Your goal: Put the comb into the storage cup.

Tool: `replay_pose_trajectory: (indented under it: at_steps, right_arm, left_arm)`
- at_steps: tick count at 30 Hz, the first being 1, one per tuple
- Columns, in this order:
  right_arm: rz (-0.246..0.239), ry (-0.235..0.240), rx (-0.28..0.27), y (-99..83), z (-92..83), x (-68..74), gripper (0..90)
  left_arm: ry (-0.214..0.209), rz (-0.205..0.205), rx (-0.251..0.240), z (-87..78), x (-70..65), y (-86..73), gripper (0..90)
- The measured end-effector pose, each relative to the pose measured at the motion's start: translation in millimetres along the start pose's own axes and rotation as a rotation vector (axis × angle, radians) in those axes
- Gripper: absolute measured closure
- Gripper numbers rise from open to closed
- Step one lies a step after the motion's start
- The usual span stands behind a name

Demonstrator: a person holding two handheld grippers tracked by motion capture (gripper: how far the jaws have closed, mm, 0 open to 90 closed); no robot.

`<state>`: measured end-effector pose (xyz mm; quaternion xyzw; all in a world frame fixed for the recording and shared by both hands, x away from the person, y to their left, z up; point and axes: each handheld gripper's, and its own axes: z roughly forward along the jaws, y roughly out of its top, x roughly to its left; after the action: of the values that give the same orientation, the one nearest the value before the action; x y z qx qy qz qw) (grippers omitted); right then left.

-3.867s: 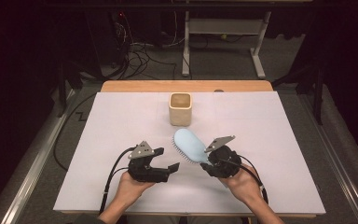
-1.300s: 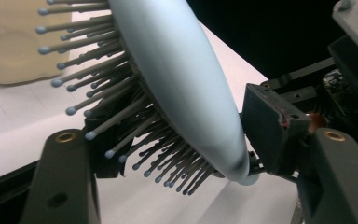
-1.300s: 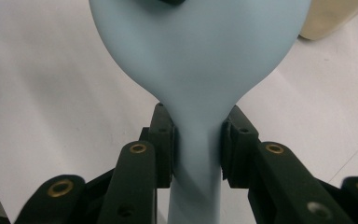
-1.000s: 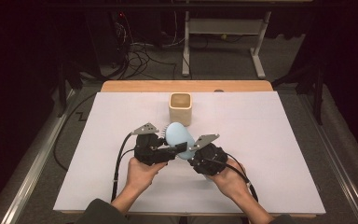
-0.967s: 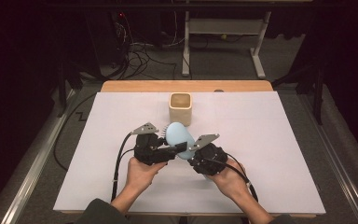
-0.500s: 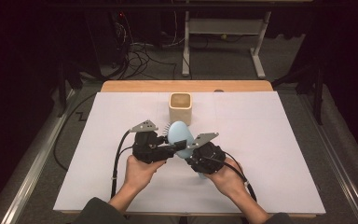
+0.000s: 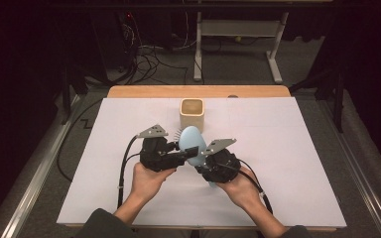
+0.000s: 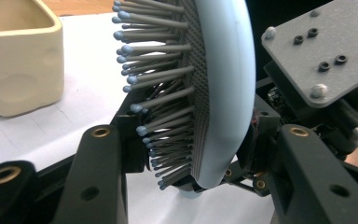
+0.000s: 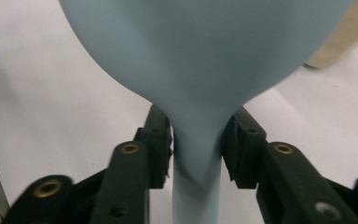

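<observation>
Closing just now across the head of the blue hairbrush (image 7: 192,144), held upright above the worktop (image 7: 297,163) near the cup (image 7: 192,112), the left gripper (image 7: 178,154) took hold while the right gripper (image 7: 202,163), jaws easing apart round the neck, seemed to be handing over.

We see the white table (image 7: 278,163) brightly and evenly lit from above while the room behind it lies dark. Shadows under the hands are faint. Close up, the blue hairbrush (image 9: 200,60) is soft and slightly blurred.
</observation>
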<state>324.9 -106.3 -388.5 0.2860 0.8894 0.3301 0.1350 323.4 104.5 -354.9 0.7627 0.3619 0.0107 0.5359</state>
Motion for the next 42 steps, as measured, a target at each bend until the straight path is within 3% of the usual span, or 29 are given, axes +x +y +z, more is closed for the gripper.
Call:
replay_pose_trajectory:
  at_steps: [6, 16, 19, 42]
  right_arm:
    - [0.011, -0.012, -0.021, -3.7, -0.4, -1.8, 51.5]
    - [0.036, -0.031, -0.111, -19.4, -13.3, -9.1, 38.2]
    - [0.043, -0.039, -0.126, -25.2, -17.6, -11.2, 36.8]
    - [0.163, -0.091, -0.27, -92.6, -56.0, -33.5, 31.8]
  left_arm:
    - [0.002, -0.007, -0.005, -1.8, 2.0, 1.3, 54.3]
    - [0.019, 0.002, -0.012, -6.1, 2.1, 5.8, 54.2]
    - [0.036, 0.021, -0.008, -5.3, 1.2, 7.5, 54.2]
    - [0.061, 0.036, 0.001, -7.5, -0.5, 19.6, 54.1]
